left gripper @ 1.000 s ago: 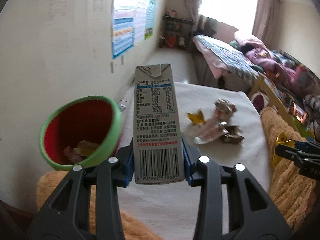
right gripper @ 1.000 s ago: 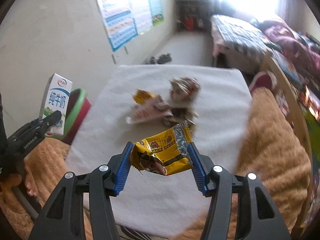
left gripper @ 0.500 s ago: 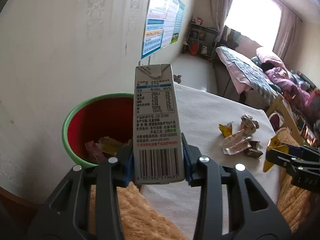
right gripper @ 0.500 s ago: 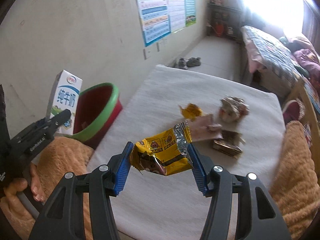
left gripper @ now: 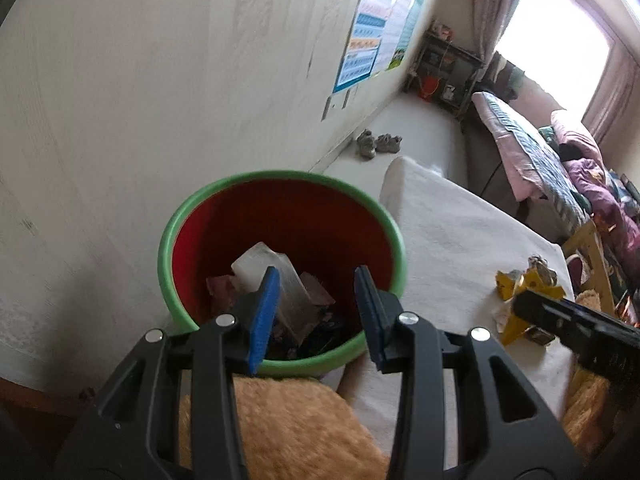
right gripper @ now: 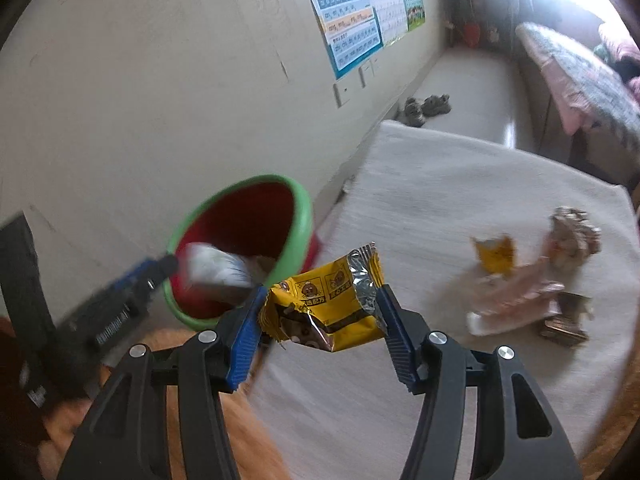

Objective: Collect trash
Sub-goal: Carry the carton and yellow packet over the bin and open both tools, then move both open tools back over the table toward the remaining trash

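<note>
A red bin with a green rim (left gripper: 280, 176) (right gripper: 240, 184) stands by the wall, left of the white-covered table (right gripper: 440, 176). A white milk carton (left gripper: 256, 264) (right gripper: 212, 270) lies blurred inside the bin on other litter. My left gripper (left gripper: 316, 280) (right gripper: 132, 284) hovers over the bin mouth, open, with nothing between its blue pads. My right gripper (right gripper: 320, 292) (left gripper: 560, 316) is shut on a yellow snack wrapper (right gripper: 324, 308), above the table edge just right of the bin. Several wrappers (right gripper: 516, 300) lie in a heap on the table at the right.
An orange furry cushion (left gripper: 288, 428) sits below the bin and table edge. The wall runs close along the left. A pair of shoes (left gripper: 376, 144) lies on the floor beyond the table, and a bed (left gripper: 528, 148) stands at the far right.
The left gripper moved over the bin and let go of the milk carton, which now lies inside. The right gripper carried the yellow wrapper left, towards the bin.
</note>
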`<state>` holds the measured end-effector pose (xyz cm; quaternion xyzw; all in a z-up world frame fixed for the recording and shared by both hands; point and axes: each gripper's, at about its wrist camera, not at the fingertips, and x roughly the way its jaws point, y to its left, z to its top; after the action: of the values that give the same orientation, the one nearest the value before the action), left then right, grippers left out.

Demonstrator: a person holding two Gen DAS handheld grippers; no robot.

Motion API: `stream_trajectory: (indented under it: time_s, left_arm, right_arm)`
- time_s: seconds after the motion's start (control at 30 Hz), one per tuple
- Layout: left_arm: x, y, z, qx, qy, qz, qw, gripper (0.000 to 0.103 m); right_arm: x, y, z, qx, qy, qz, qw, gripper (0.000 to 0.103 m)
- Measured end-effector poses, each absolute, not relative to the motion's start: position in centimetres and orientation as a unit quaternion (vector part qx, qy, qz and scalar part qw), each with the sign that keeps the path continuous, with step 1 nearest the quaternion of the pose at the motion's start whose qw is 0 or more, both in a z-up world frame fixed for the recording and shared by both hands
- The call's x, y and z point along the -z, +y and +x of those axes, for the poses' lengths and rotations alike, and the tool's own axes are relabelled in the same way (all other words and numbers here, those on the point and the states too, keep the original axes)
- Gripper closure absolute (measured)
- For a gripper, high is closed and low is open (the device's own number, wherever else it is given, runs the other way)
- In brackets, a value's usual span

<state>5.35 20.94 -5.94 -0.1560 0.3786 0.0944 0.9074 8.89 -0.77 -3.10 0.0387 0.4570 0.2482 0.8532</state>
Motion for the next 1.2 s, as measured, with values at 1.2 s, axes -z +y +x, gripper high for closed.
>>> stream_trajectory:
  time_s: [1.2]
  left_arm:
    - [8.8,21.2,4.7,-0.124,0.432,-0.142,0.882,0.035]
  right_arm:
    - [6.5,-10.4,10.0,-0.141,0.395,-0.113,0.901,0.007]
